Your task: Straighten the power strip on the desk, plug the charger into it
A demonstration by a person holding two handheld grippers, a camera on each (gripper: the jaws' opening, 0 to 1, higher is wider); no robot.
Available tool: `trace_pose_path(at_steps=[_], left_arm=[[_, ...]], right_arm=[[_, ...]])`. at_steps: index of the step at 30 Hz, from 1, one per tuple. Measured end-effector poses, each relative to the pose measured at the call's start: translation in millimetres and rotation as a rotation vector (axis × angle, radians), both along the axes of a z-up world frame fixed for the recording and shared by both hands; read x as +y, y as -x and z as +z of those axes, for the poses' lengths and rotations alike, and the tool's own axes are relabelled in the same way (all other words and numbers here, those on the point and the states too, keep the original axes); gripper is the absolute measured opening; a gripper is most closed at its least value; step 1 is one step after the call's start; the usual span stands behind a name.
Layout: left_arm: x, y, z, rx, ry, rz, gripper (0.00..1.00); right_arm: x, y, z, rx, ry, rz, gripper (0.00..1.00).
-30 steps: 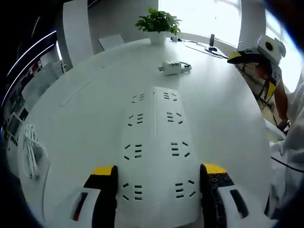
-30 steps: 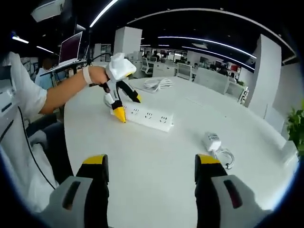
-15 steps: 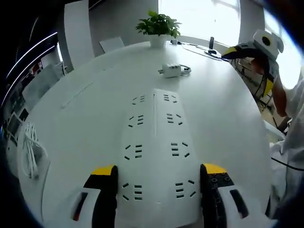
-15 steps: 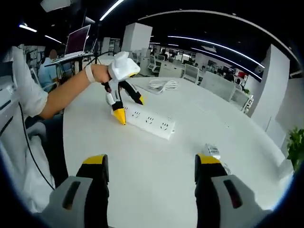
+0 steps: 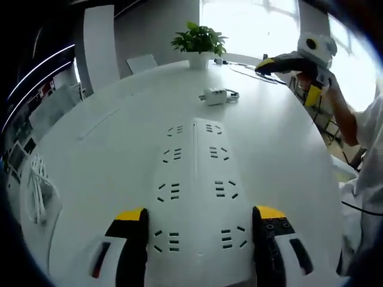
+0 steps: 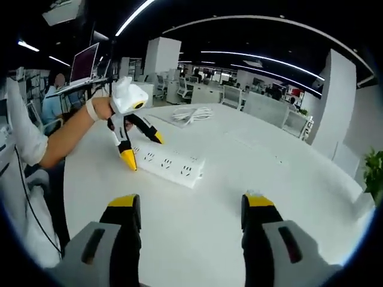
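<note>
A white power strip point(image 5: 194, 185) lies lengthwise on the round white table point(image 5: 96, 161), with its near end between the jaws of my left gripper point(image 5: 200, 230). That gripper stands open, one jaw on each side of the strip. A white charger point(image 5: 215, 94) with its coiled cord rests beyond the strip's far end. My right gripper point(image 5: 281, 61) hovers to the right of the charger, held by a hand. In the right gripper view, my right gripper point(image 6: 191, 206) is open and empty above the table, the power strip point(image 6: 167, 164) ahead, and the left gripper point(image 6: 142, 148) straddles its left end.
A potted plant point(image 5: 200, 39) stands at the table's far edge. A coil of white cable point(image 5: 39, 191) lies left of the strip, seen beyond the strip as a cable coil point(image 6: 191, 113). The person's arm point(image 6: 66, 134) reaches in from the left. An open laptop point(image 6: 84, 63) is behind it.
The right gripper has swung left over the table, nearer the charger. The right gripper view has shifted, and the charger has slipped behind its right jaw. The left gripper and strip stay put.
</note>
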State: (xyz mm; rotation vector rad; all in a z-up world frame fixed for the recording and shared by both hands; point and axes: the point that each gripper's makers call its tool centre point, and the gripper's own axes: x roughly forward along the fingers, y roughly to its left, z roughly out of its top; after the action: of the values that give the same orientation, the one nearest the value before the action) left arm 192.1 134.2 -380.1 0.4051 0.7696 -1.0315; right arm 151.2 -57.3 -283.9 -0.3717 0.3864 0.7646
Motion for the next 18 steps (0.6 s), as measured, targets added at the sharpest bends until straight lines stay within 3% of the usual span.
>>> trace_pose_path(at_steps=[7, 13, 18], left_arm=[[-0.5, -0.3, 0.4, -0.001, 0.02, -0.003, 0.72], [-1.1, 0.2, 0.2, 0.002, 0.02, -0.015, 0.73], [-2.1, 0.7, 0.2, 0.003, 0.03, -0.02, 0.73]], right_arm=[[-0.3, -11.4, -4.7, 0.004, -0.011, -0.009, 0.67], [18.5, -19.1, -9.6, -0.001, 0.05, 0.075, 0.67], [42.5, -30.4, -20.2, -0.02, 0.165, 0.225, 0.69]])
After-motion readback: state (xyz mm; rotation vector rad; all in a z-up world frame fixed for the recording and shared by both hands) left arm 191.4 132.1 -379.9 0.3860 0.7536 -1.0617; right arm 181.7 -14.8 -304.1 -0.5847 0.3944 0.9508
